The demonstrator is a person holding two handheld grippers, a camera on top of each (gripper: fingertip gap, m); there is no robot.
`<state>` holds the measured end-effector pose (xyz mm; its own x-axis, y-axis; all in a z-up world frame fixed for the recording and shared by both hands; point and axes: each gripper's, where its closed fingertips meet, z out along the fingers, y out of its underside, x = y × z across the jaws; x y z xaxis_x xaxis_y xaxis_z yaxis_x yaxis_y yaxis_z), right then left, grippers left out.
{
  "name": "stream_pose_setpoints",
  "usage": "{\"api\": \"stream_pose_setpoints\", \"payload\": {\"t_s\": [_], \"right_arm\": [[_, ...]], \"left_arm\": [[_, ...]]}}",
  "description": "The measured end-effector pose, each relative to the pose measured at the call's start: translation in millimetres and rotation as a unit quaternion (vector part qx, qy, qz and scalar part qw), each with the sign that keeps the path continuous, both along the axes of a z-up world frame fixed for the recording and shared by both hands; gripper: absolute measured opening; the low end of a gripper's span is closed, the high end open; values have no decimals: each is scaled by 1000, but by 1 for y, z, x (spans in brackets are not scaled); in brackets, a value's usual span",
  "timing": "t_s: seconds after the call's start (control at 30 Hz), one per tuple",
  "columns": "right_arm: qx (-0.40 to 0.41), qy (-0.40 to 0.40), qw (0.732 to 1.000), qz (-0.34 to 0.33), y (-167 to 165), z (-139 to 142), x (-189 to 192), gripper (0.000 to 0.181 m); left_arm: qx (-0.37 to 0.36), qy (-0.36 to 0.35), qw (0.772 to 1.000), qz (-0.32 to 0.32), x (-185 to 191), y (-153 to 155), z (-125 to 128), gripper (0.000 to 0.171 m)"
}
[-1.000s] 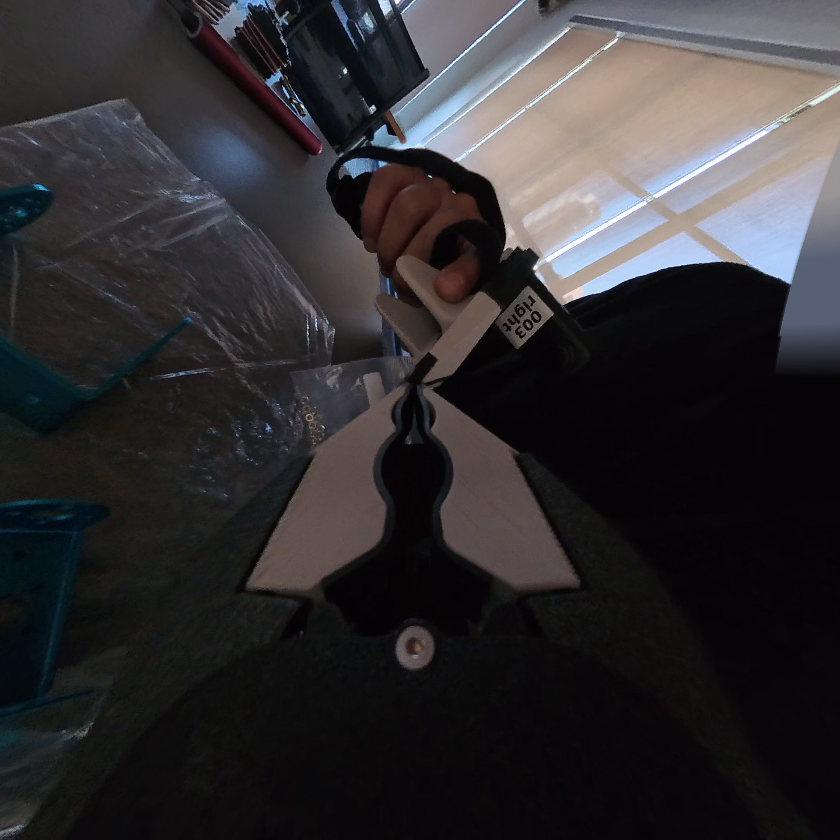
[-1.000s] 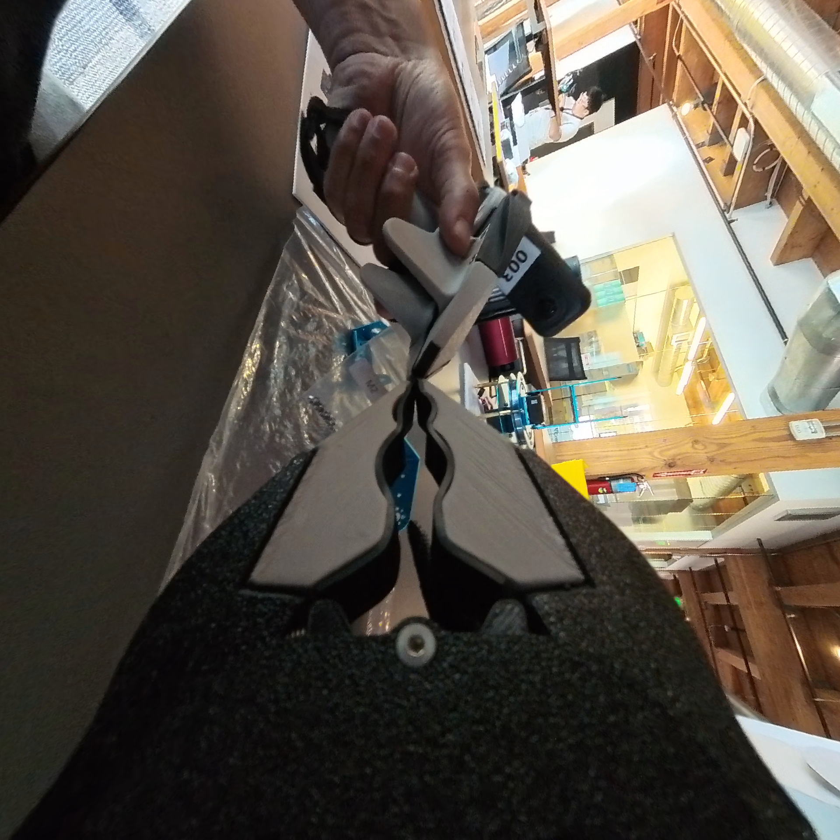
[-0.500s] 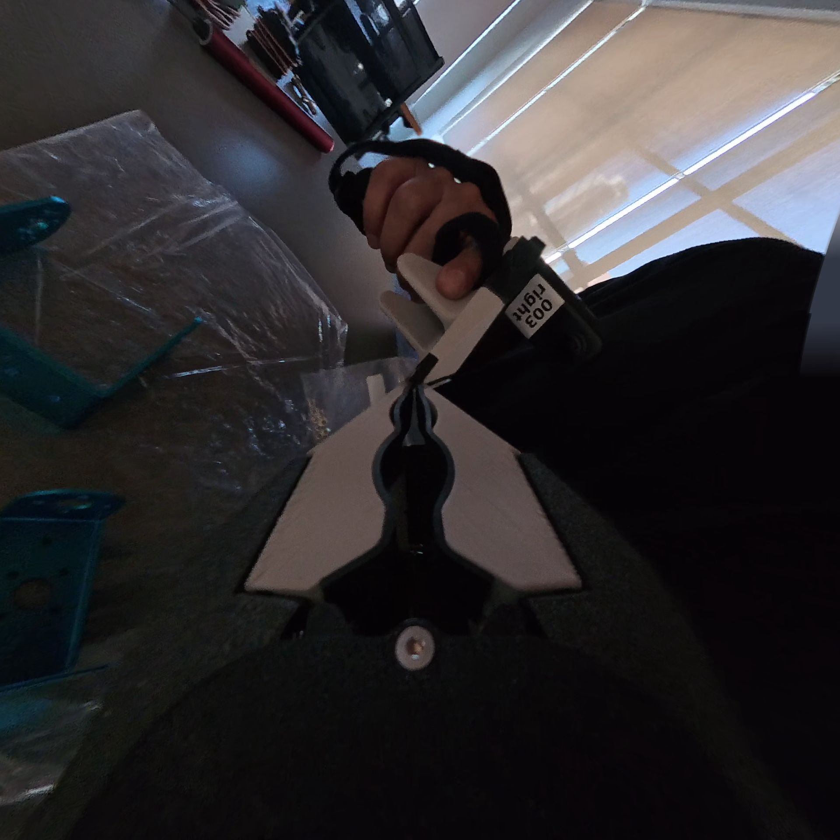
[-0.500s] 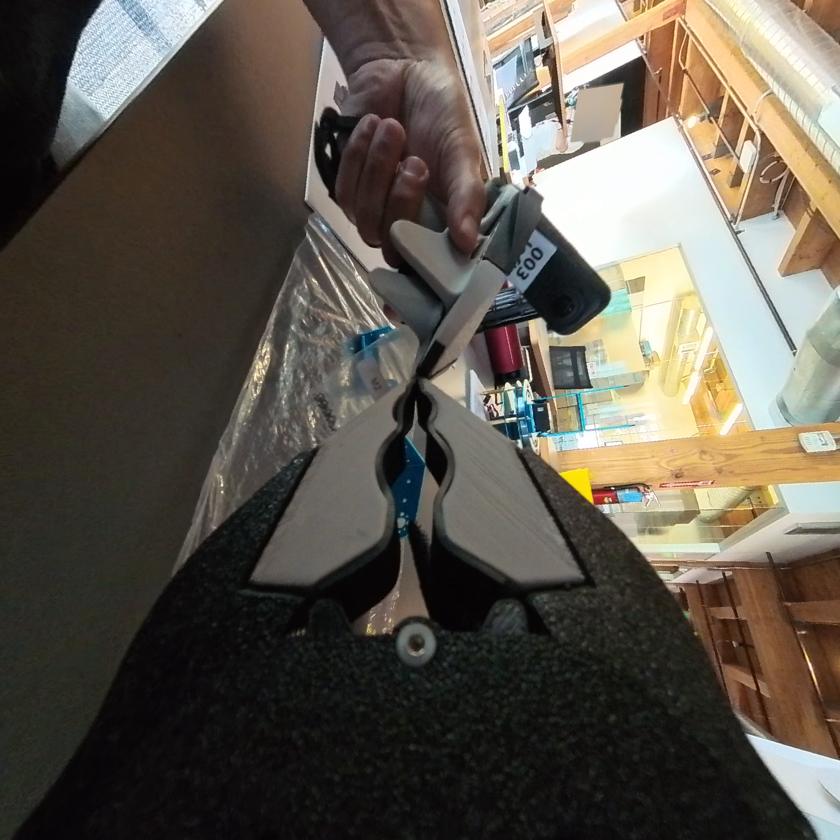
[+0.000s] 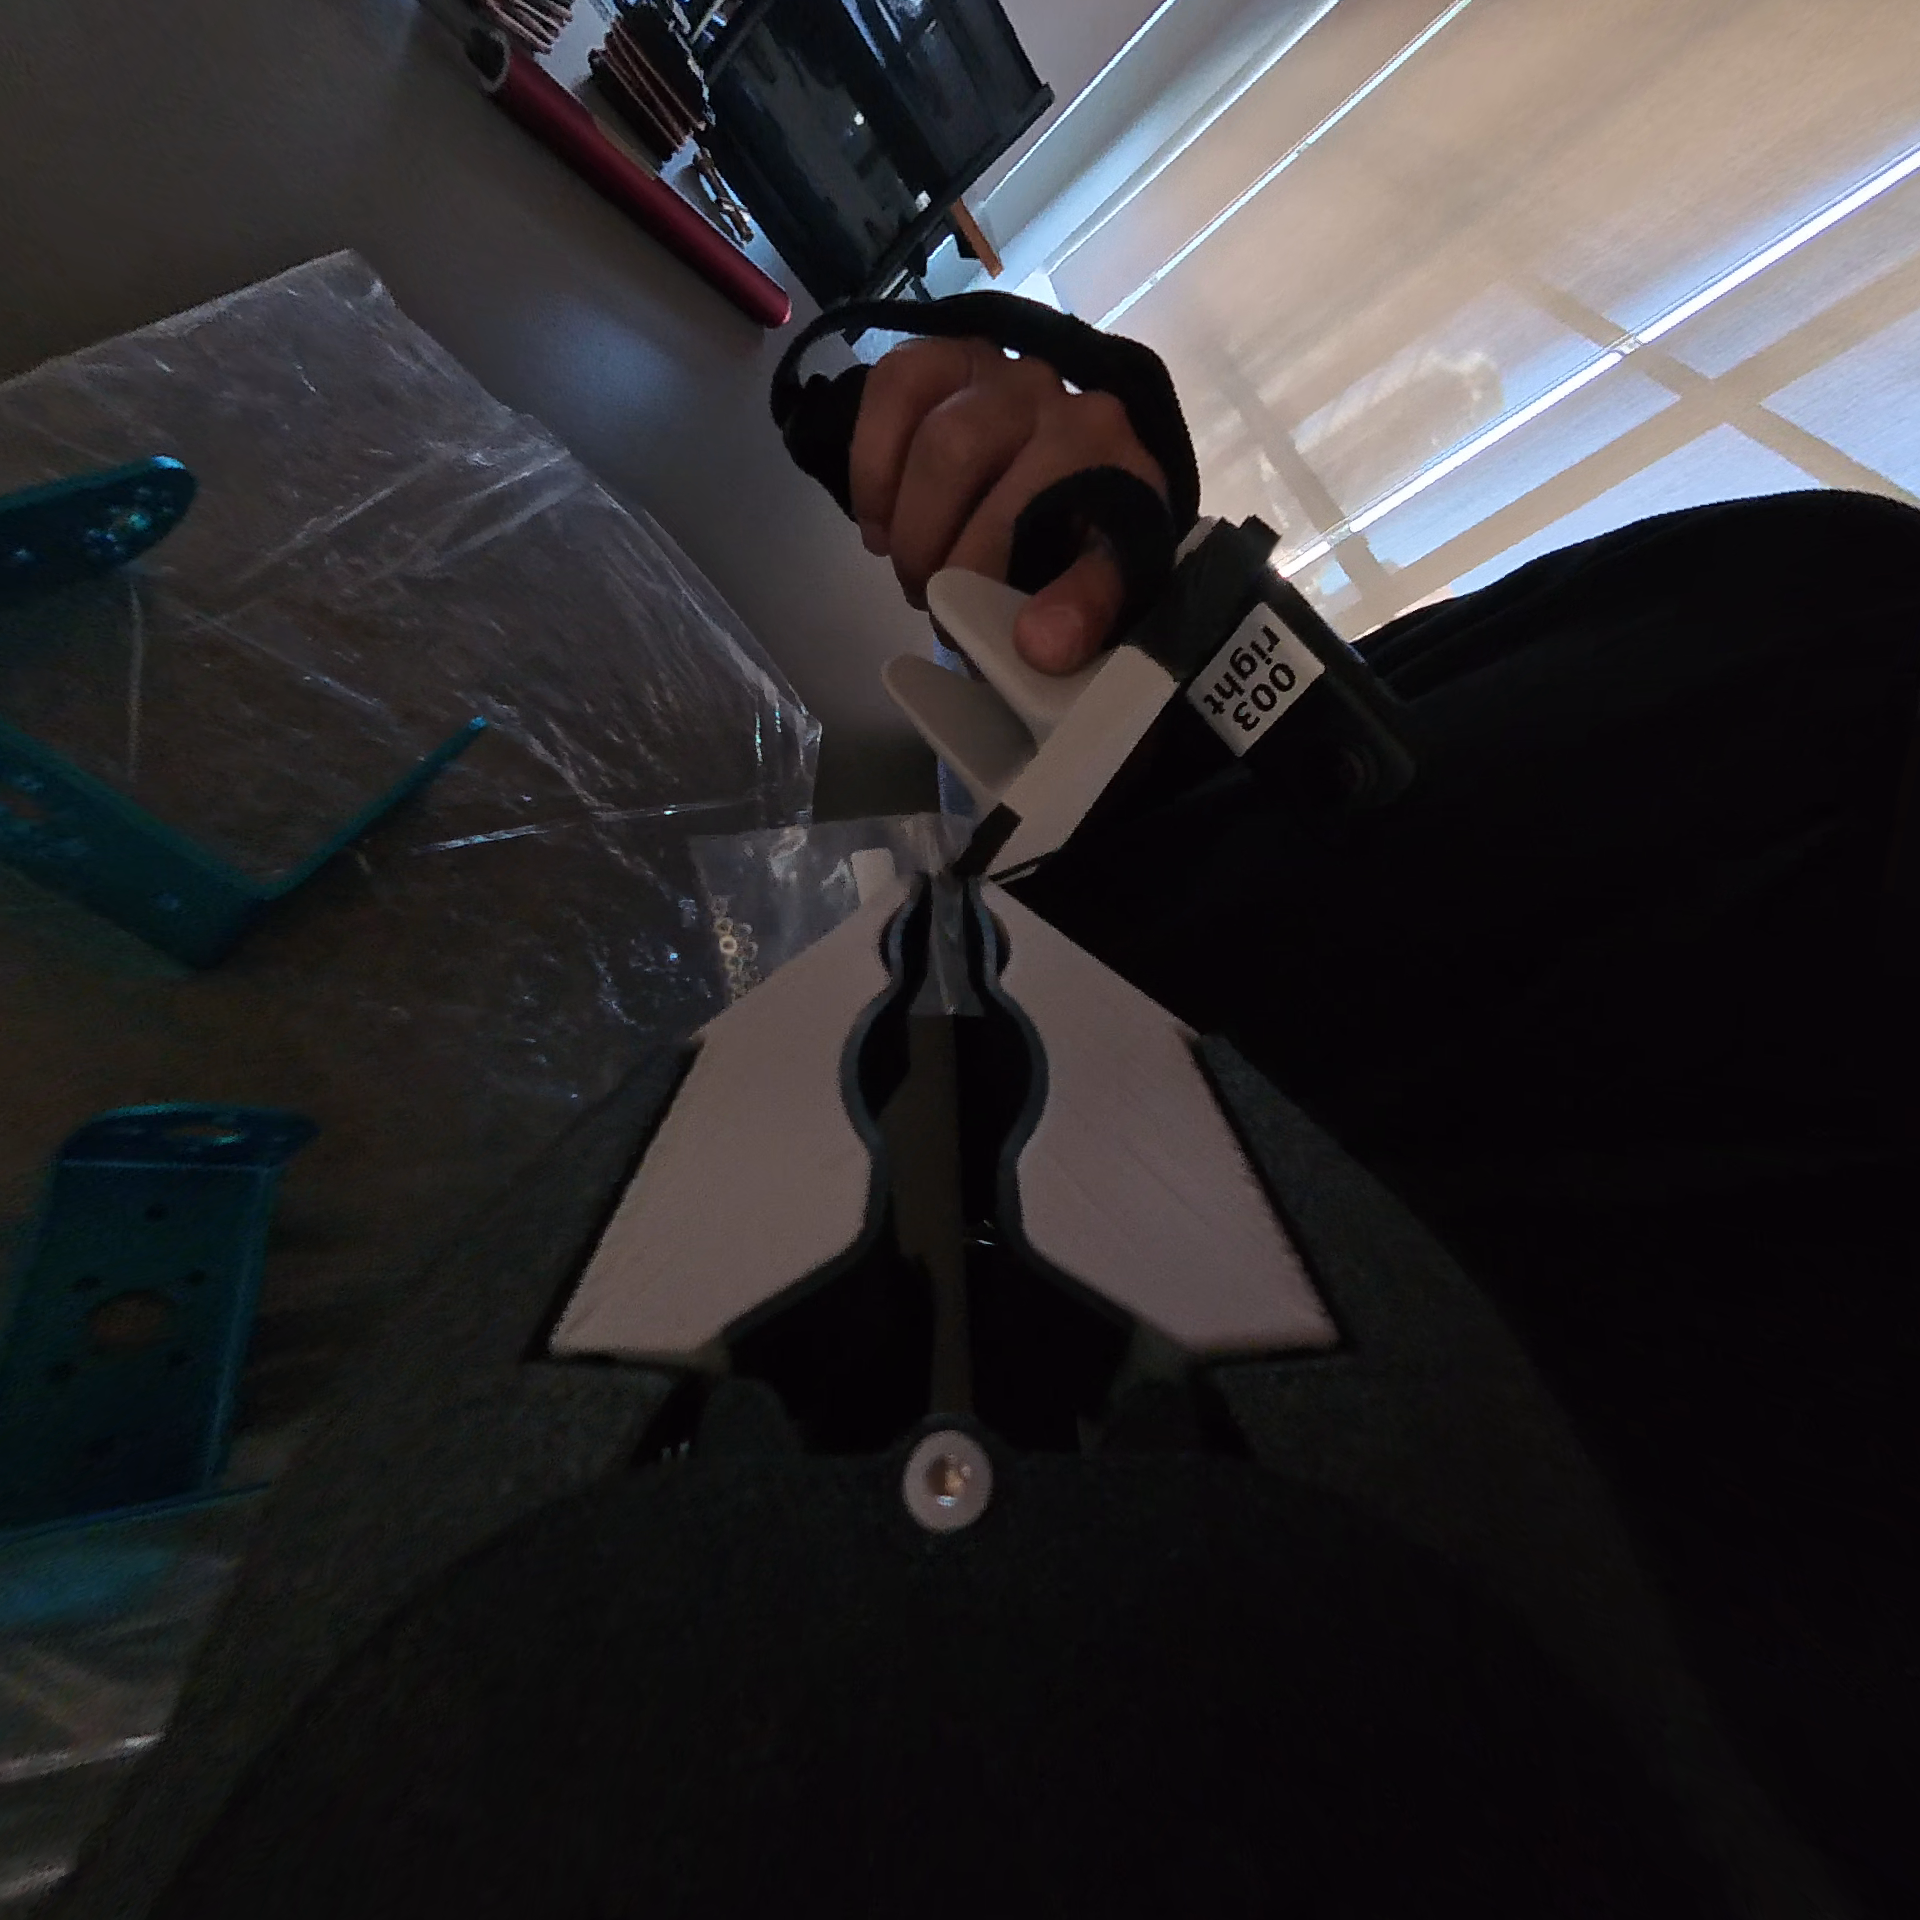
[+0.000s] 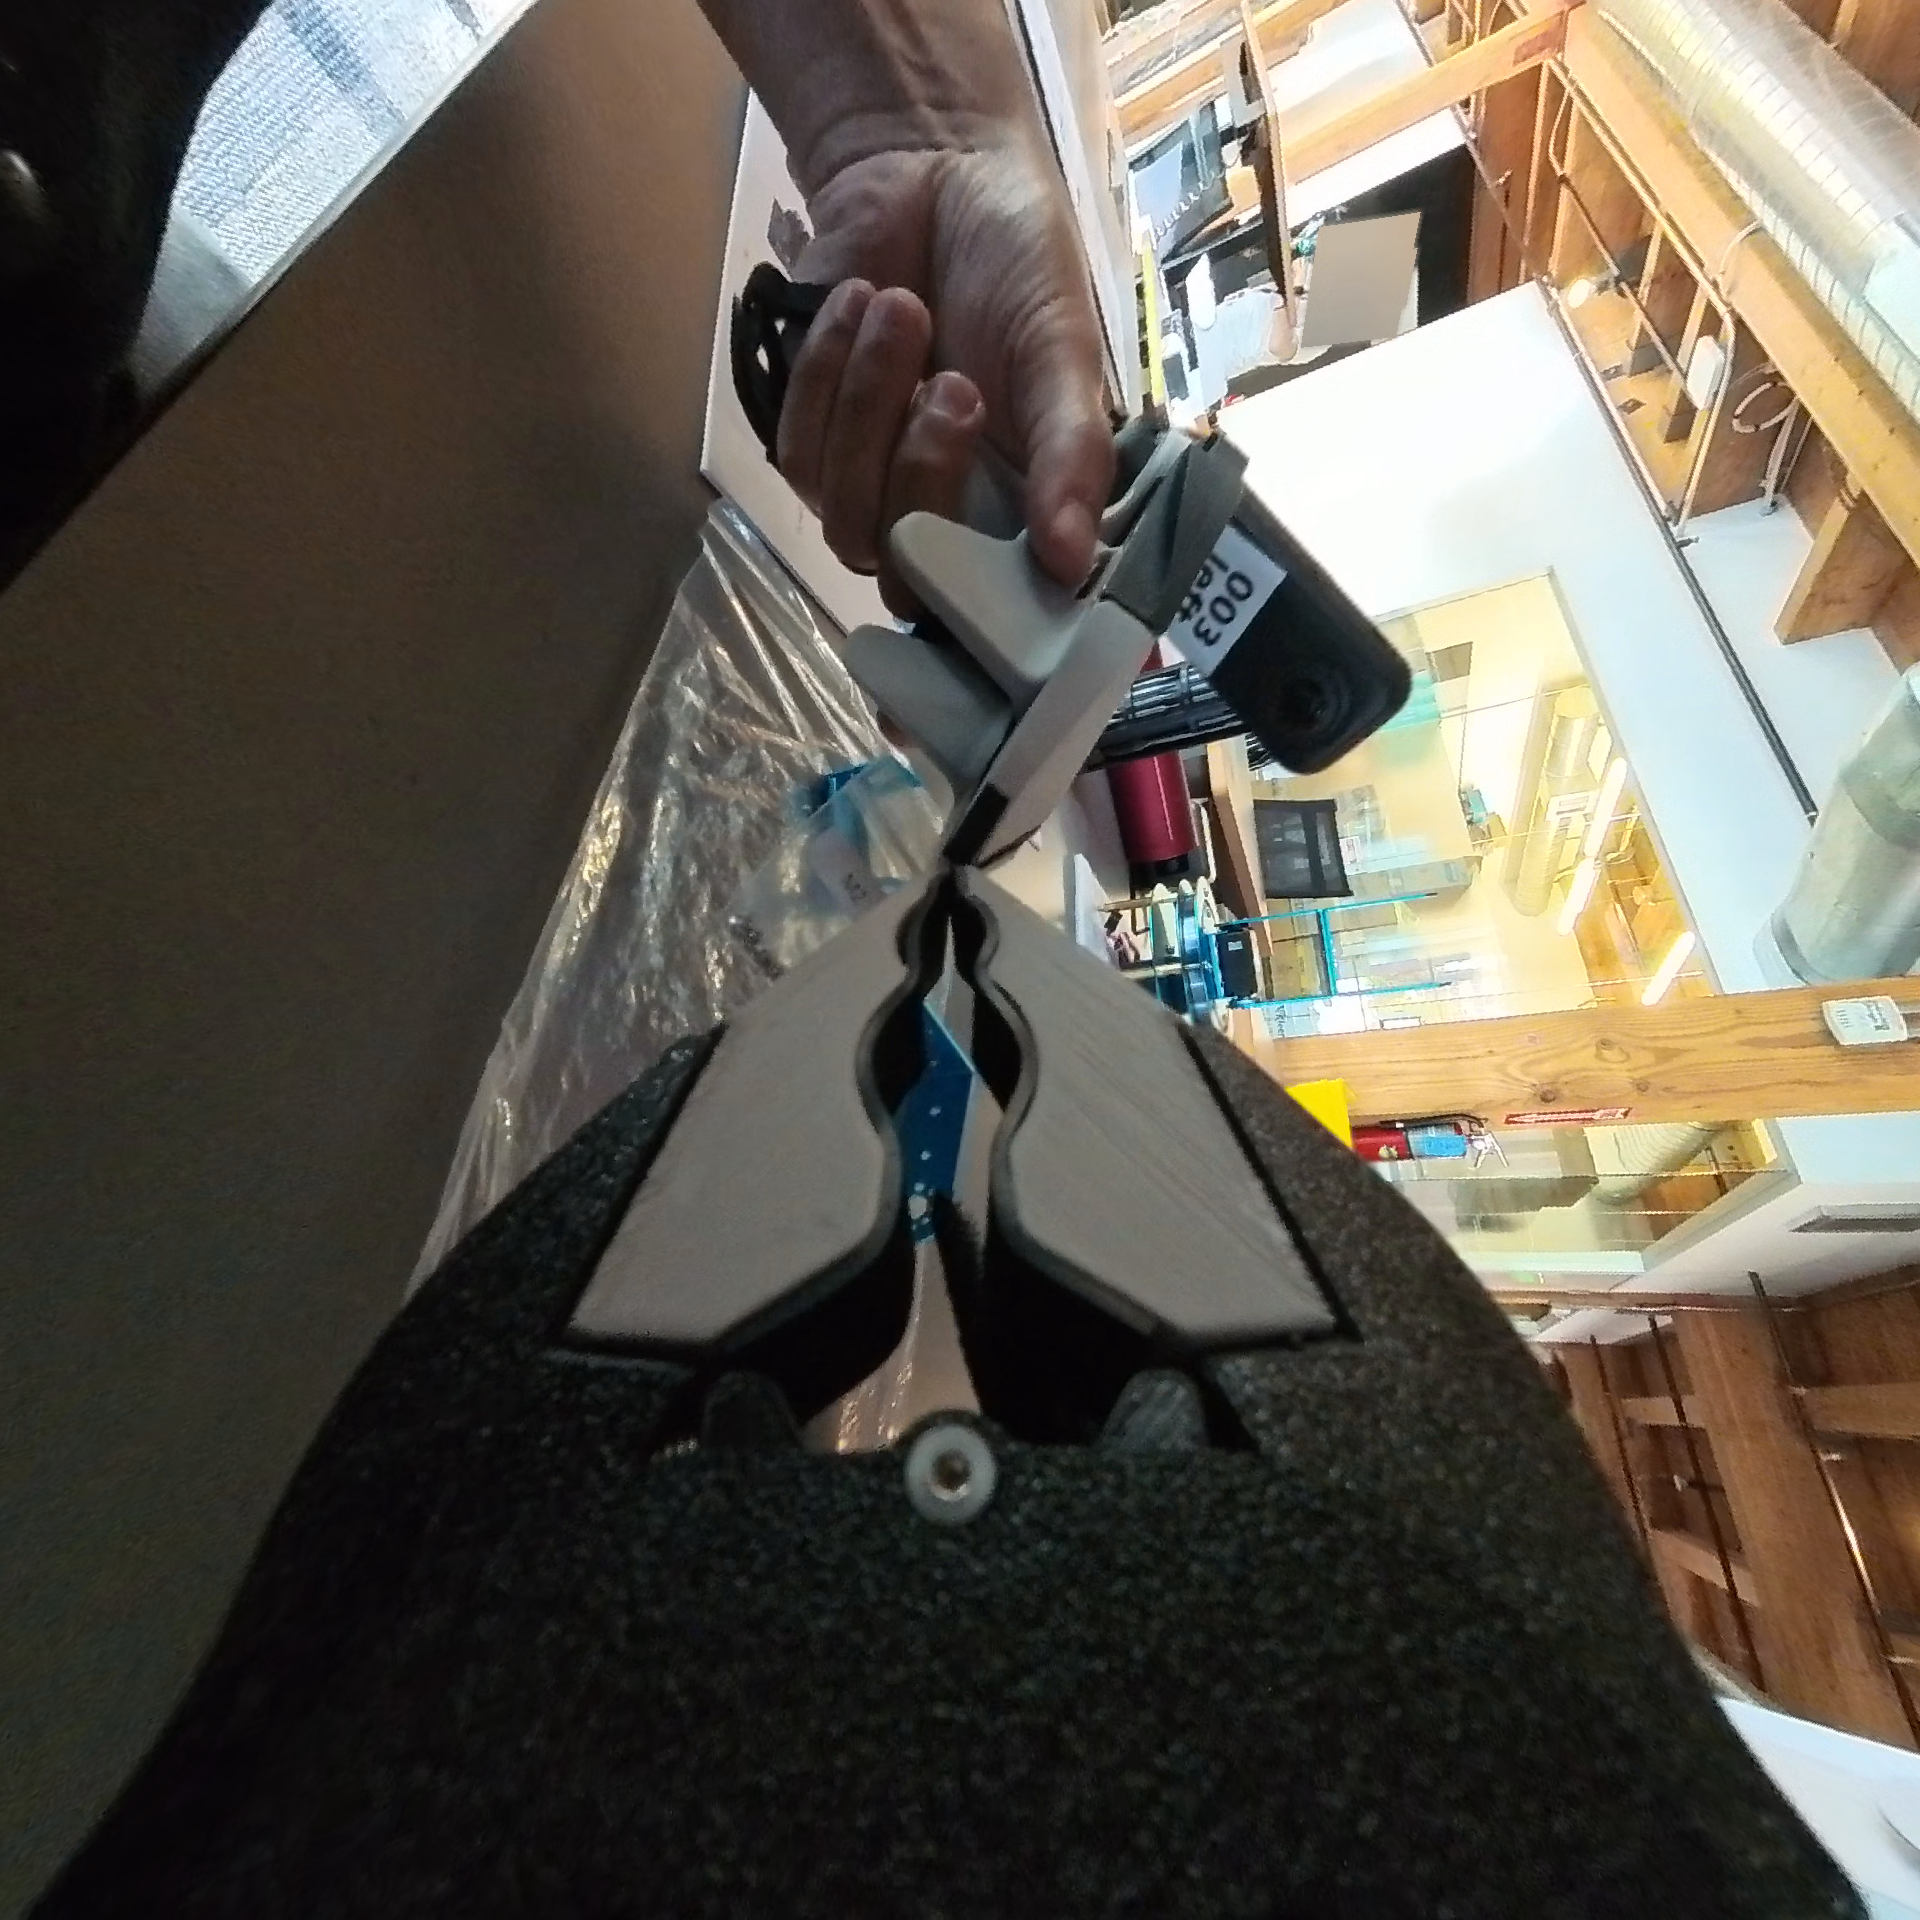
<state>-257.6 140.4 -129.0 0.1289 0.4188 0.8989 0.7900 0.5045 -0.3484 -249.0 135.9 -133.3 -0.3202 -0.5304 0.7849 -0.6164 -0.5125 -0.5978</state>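
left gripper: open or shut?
Shut. The left gripper has its fingertips pinched together on a small clear plastic bag, tip to tip with the right gripper.

A large clear plastic sheet (image 5: 343, 582) is lying crumpled across the counter (image 5: 239, 177), with teal metal brackets (image 5: 125, 831) sitting on it toward the near edge. A red cylinder (image 5: 644, 197) is lying along the counter's far edge beside a black rack (image 5: 862, 135). Window blinds (image 5: 1455, 260) are glowing behind. In the right wrist view, wooden beams (image 6: 1507, 1049) are crossing a bright room.
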Motion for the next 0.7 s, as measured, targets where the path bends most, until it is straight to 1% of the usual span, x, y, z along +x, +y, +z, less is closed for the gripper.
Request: {"api": "stream_pose_setpoints", "payload": {"t_s": [0.07, 0.17, 0.33, 0.37, 0.43, 0.5, 0.63, 0.7], "right_arm": [[-4, 8, 1000, 3, -1, 0, -1, 0], [-5, 31, 999, 9, -2, 4, -2, 0], [-24, 114, 993, 15, -1, 19, -1, 0], [-26, 122, 992, 14, 0, 20, 0, 0], [-24, 134, 991, 13, 1, 23, 2, 0], [-31, 128, 991, 6, 3, 20, 4, 0], [-37, 114, 993, 10, 2, 13, 1, 0], [-37, 109, 993, 11, 3, 12, -1, 0]], "left_arm": [[-19, -5, 1000, -10, -2, -2, 3, 0], [-52, -12, 998, -20, -3, -4, 7, 0], [-107, -44, 993, -17, -2, -2, 20, 0], [-103, -45, 994, -10, -2, 0, 20, 0], [-75, -36, 997, 10, 0, 7, 12, 0], [-81, -46, 995, 19, -2, 12, 16, 0], [-75, -44, 996, 24, -4, 14, 18, 0], [-73, -33, 997, 9, -5, 9, 15, 1]]}}
